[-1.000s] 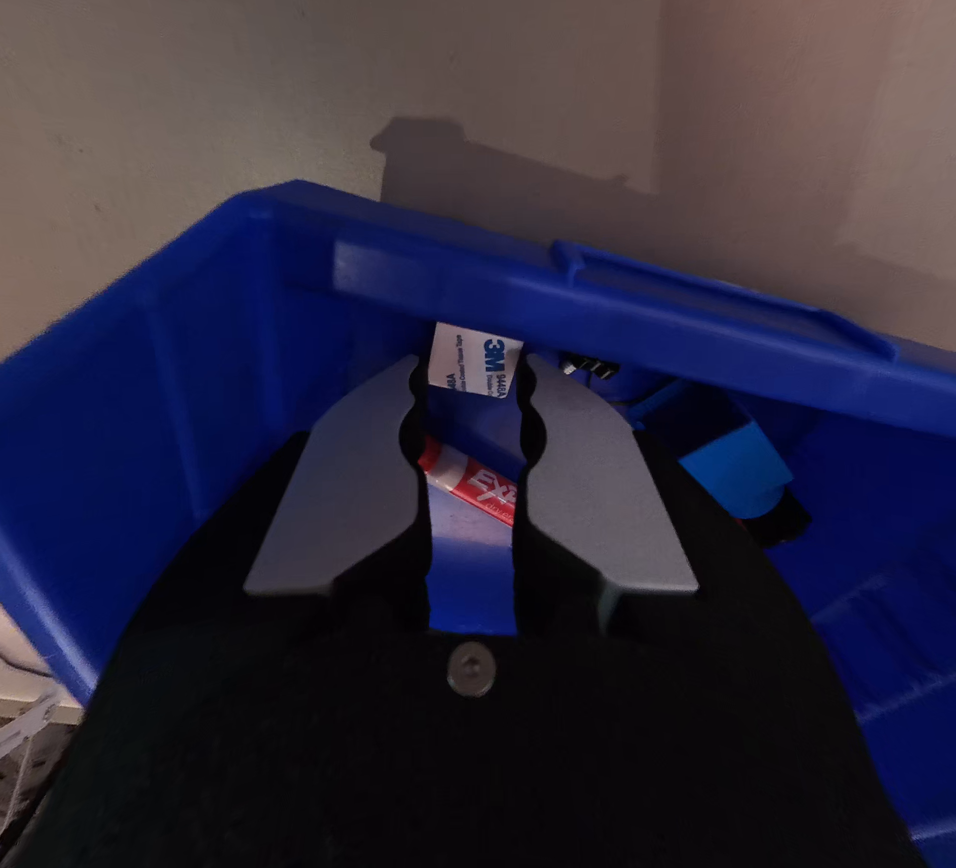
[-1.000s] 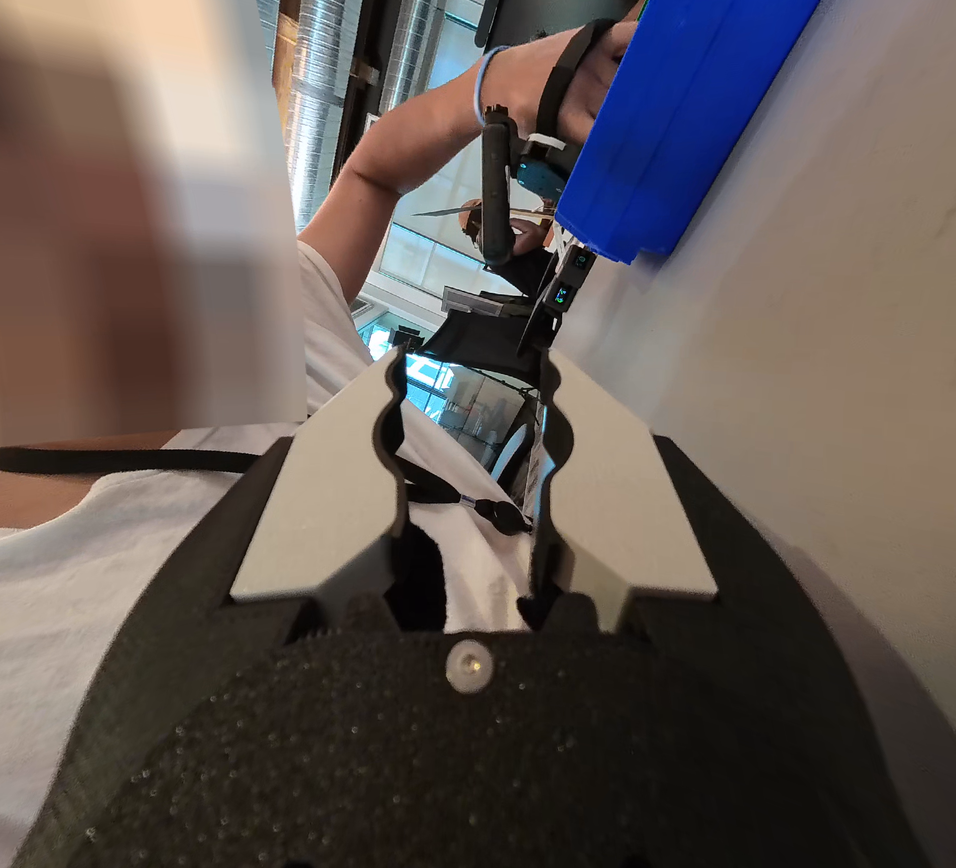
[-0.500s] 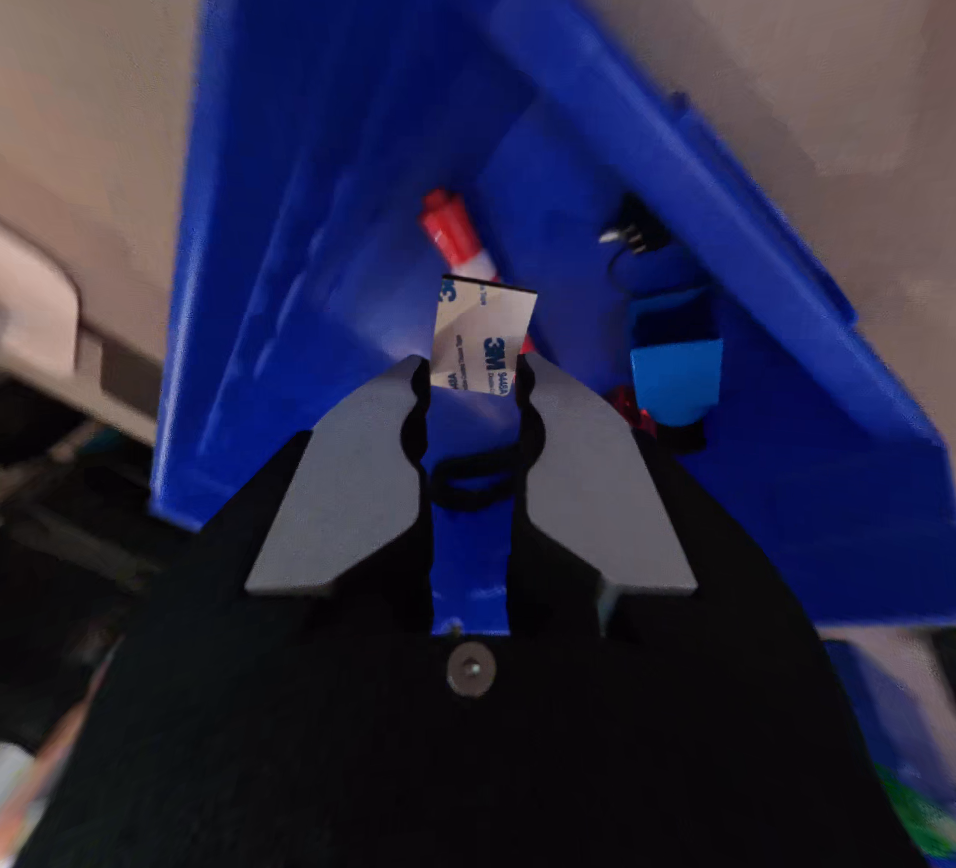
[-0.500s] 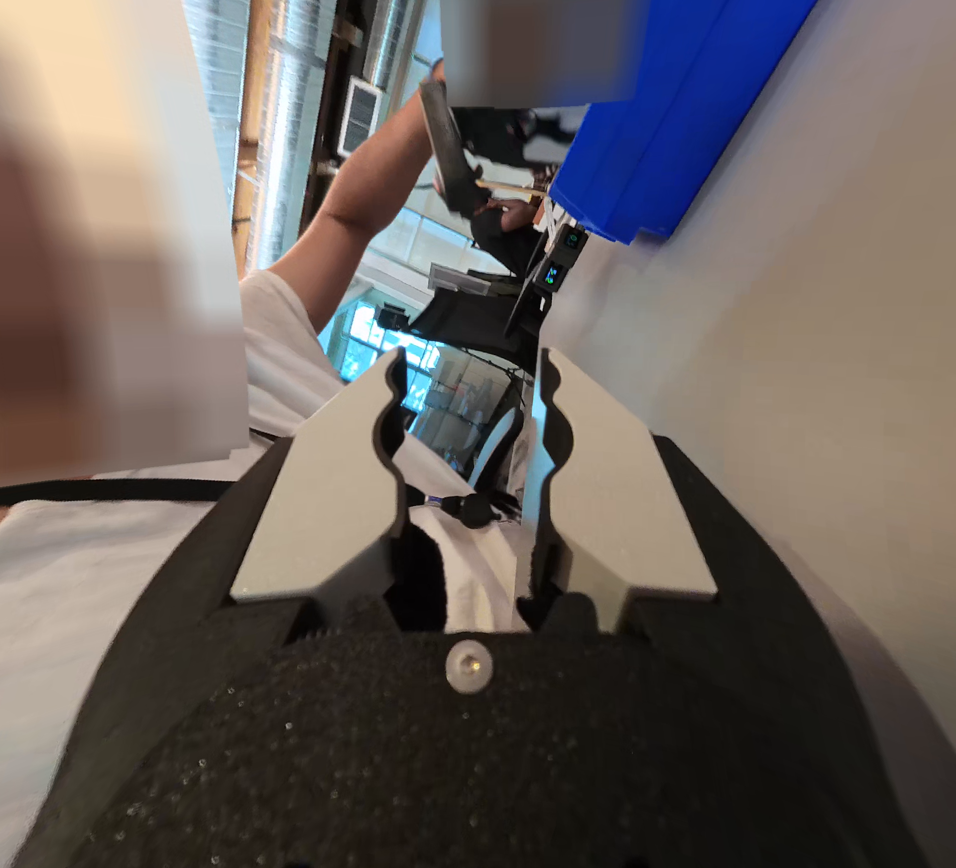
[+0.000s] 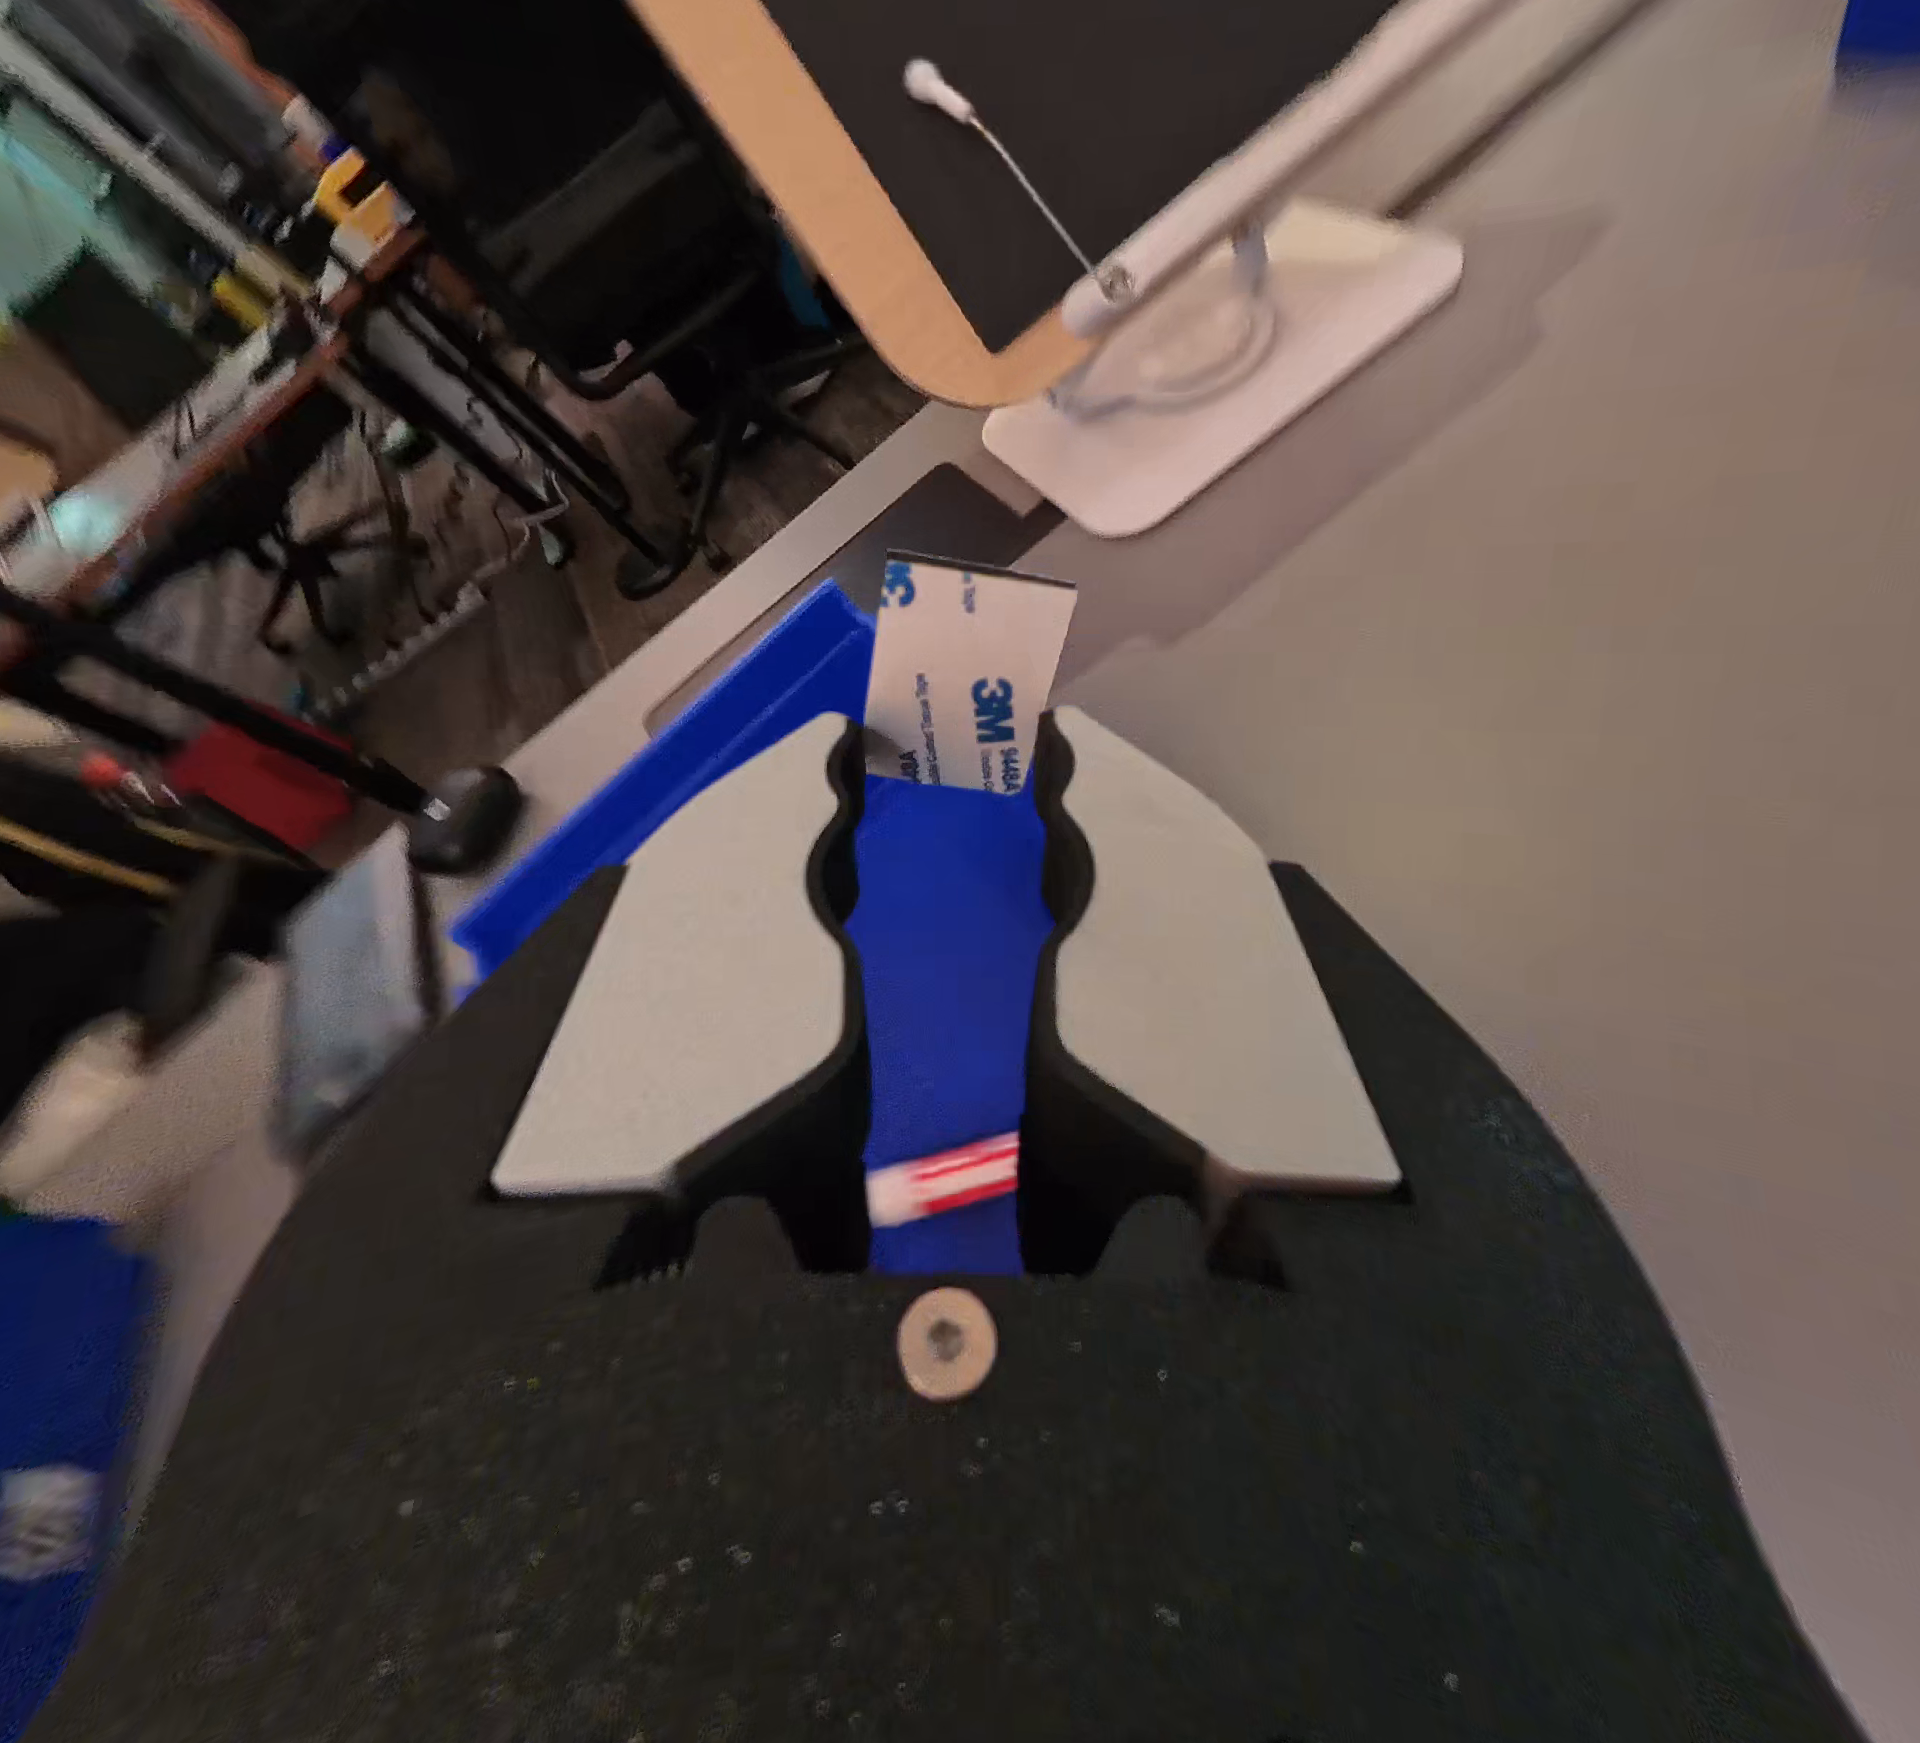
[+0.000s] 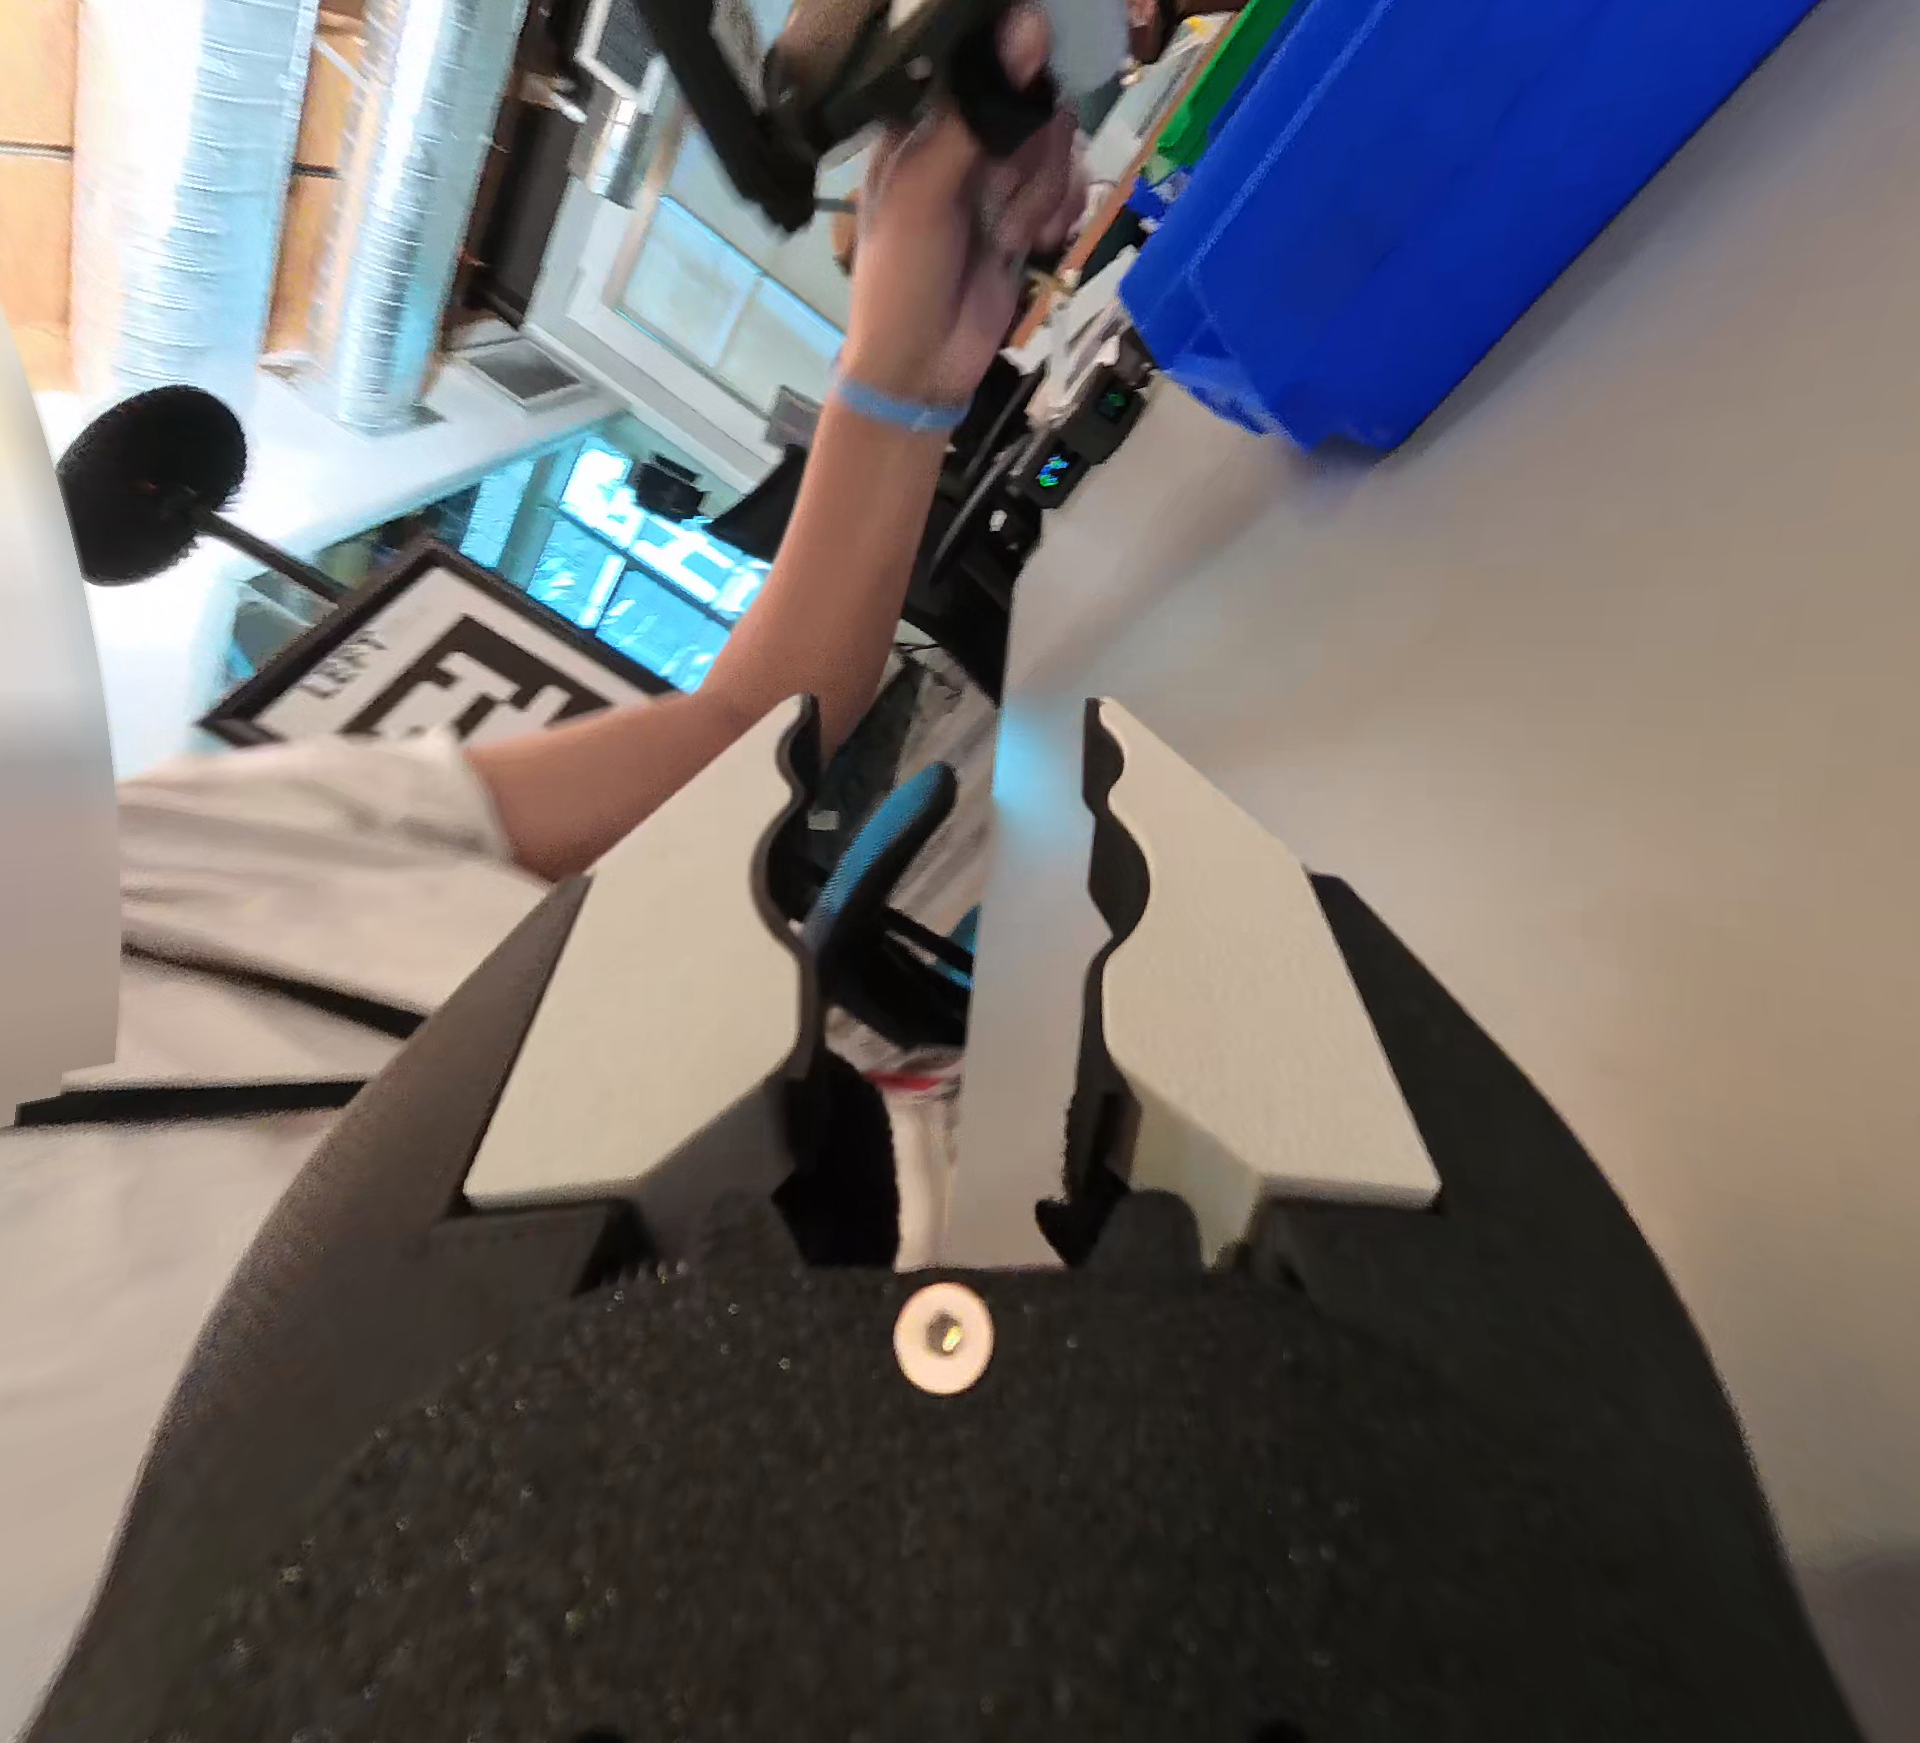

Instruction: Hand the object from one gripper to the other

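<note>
Left gripper [image 5: 951, 748] pinches the adhesive tape strip [image 5: 971, 675], pointing forward; right gripper [image 6: 948, 727] spread, empty, well apart.

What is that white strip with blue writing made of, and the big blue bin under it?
The thin white strip held at the left gripper fingertips looks like glossy paper backing, probably on adhesive tape: it is flat, thin, with a dark edge along its top. The blue bin looks like hard moulded plastic, judging by its even colour and thick straight rim.
</note>
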The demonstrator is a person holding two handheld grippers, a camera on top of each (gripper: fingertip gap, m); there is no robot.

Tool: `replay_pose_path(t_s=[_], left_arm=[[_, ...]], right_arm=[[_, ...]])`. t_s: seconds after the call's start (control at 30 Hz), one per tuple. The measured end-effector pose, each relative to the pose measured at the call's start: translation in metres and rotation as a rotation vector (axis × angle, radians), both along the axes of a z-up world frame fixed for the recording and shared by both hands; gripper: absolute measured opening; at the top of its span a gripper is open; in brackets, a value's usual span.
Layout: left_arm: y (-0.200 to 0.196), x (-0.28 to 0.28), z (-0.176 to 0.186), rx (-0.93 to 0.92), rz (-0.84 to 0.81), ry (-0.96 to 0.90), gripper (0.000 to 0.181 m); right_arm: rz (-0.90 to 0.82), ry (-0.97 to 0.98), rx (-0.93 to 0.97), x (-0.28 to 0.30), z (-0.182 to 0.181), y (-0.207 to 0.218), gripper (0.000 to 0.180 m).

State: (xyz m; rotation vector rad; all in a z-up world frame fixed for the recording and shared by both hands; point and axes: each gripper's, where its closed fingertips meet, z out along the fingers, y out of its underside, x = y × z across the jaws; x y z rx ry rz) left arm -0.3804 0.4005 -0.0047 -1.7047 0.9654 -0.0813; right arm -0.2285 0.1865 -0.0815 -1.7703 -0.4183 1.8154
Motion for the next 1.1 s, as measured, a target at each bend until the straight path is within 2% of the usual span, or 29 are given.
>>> replay_pose_path(t_s=[0.07, 0.2, 0.27, 0.37, 0.5, 0.6, 0.77, 0.87, 0.97, 1.1], left_arm=[[-0.016, 0.018, -0.006, -0.076, 0.033, -0.156, 0.031], [-0.052, 0.06, -0.025, -0.17, 0.032, -0.335, 0.031], [-0.068, 0.079, -0.035, -0.163, 0.031, -0.378, 0.031], [-0.086, 0.099, -0.049, -0.108, 0.04, -0.398, 0.031], [-0.1, 0.116, -0.068, -0.031, 0.034, -0.287, 0.031], [-0.109, 0.126, -0.077, -0.02, -0.009, -0.232, 0.031], [-0.115, 0.139, -0.082, 0.037, -0.064, -0.133, 0.03], [-0.118, 0.146, -0.088, 0.086, -0.103, -0.034, 0.031], [-0.119, 0.146, -0.095, 0.198, -0.134, 0.142, 0.031], [-0.121, 0.149, -0.103, 0.315, -0.175, 0.314, 0.031]], right_arm=[[-0.044, -0.024, 0.016, 0.003, -0.001, 0.008, 0.05], [-0.192, -0.123, 0.04, 0.015, -0.004, 0.043, 0.05], [-0.264, -0.218, 0.074, 0.022, -0.006, 0.067, 0.05], [-0.334, -0.254, 0.154, 0.024, 0.005, 0.099, 0.049], [-0.42, -0.217, 0.174, 0.018, 0.007, 0.113, 0.047], [-0.516, -0.09, 0.156, 0.025, 0.012, 0.104, 0.045], [-0.46, -0.014, 0.12, 0.027, 0.022, 0.094, 0.044], [-0.379, -0.119, 0.169, 0.022, 0.015, 0.089, 0.038], [-0.305, -0.21, 0.199, 0.024, 0.006, 0.081, 0.03], [-0.277, -0.289, 0.234, 0.029, -0.004, 0.079, 0.027]])
